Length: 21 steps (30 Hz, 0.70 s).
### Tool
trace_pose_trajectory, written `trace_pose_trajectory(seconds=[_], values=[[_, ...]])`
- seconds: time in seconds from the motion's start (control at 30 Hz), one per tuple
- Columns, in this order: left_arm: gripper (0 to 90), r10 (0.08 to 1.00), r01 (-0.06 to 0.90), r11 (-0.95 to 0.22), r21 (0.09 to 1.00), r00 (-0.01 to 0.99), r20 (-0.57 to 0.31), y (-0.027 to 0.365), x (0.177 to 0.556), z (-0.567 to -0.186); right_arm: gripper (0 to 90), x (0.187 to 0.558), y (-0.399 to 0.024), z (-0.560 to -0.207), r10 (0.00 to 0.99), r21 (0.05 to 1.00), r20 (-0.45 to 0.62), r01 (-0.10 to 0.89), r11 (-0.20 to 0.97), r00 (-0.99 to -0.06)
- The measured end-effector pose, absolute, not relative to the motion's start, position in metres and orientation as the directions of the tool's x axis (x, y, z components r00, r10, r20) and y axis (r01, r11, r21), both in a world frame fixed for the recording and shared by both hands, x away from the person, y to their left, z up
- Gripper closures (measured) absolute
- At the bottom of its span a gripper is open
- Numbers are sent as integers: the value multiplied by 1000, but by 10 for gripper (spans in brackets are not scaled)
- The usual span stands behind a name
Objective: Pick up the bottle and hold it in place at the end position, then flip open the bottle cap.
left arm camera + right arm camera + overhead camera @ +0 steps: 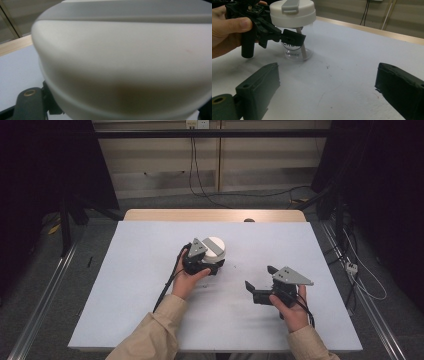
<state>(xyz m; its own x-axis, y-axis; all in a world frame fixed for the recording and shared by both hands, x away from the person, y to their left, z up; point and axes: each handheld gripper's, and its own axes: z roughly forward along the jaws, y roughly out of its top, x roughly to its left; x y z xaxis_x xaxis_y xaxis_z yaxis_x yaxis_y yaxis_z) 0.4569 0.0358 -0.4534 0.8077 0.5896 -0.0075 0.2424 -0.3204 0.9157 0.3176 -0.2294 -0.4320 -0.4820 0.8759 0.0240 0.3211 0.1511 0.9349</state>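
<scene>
Cup: a clear plastic cup [297, 47] with a white lid [215, 248] stood upright a bit left of the middle of the desk [125, 285], long axis straight up, some kind of stick or straw leaning inside it.

Left tongs: the left tongs [212, 265] were clenched low on the cup, under the lid. From the right gripper view you could see one black jaw across the clear wall; couldn't see the far jaw, so I'm going by how snug it looked.

Right tongs: the right tongs [257, 282] were released, jaws wide apart with bare desk between them, holding nothing.

Key relation: the cup sat ahead and to the left of the right tongs, well apart, with the lid up top being the obvious thing to go for, I'd guess.

Nearer hand: the left hand [187, 280], easily, since its tongs were on the cup.

Pose: left forearm angled in from bottom centre; right hand [292, 307] low, tongs pointing left toward the cup.
</scene>
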Motion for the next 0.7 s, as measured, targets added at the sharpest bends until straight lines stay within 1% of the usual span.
trace_pose_trajectory(seconds=[0.7], values=[[186,589,248,-322,914,808,-12,36,457,-454,62,340,-210,-421,872,924,20,343,171,-488]])
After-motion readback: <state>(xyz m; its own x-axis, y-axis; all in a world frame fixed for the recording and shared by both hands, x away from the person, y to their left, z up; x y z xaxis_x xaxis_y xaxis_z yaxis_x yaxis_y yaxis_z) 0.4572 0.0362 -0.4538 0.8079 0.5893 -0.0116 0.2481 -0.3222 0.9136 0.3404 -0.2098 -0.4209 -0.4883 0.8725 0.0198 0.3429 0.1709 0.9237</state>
